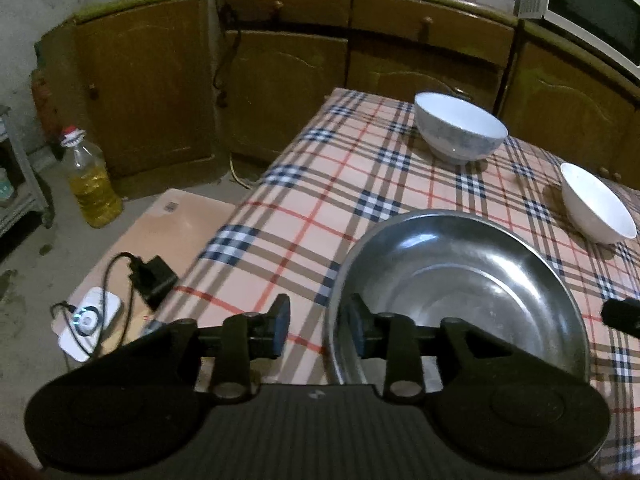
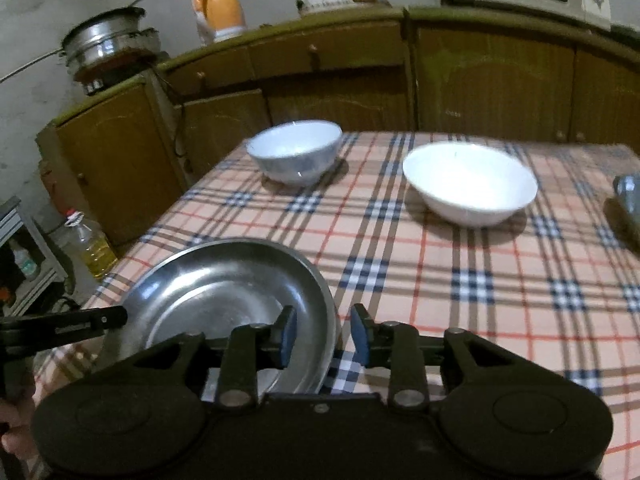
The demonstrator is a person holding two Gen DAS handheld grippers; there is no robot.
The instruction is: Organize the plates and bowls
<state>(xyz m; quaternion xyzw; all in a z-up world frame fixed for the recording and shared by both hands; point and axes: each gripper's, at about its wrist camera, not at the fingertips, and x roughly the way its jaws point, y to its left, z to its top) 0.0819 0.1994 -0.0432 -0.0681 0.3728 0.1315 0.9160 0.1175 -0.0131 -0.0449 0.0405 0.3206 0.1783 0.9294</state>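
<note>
Steel plate [image 1: 460, 296] sits low in both frames on the checked desk [image 1: 304, 208]; my left gripper [image 1: 316, 326] and right gripper [image 2: 325, 338] each straddle its rim, jaws narrow but not yet pinching; patterned bowl [image 2: 294, 152] and white bowl [image 2: 470, 182] wait farther up; uneven closing could tip the plate, I reckon.

Two white bowls [image 2: 294, 152] [image 2: 470, 182], one steel plate [image 2: 224, 292], one oil bottle [image 1: 90, 182]

Steel plate [image 1: 460, 280] near rim hidden behind left hand-held gripper [image 1: 316, 326]; grey obj [image 2: 628, 200] cut off at right edge, unidentifiable.
</note>
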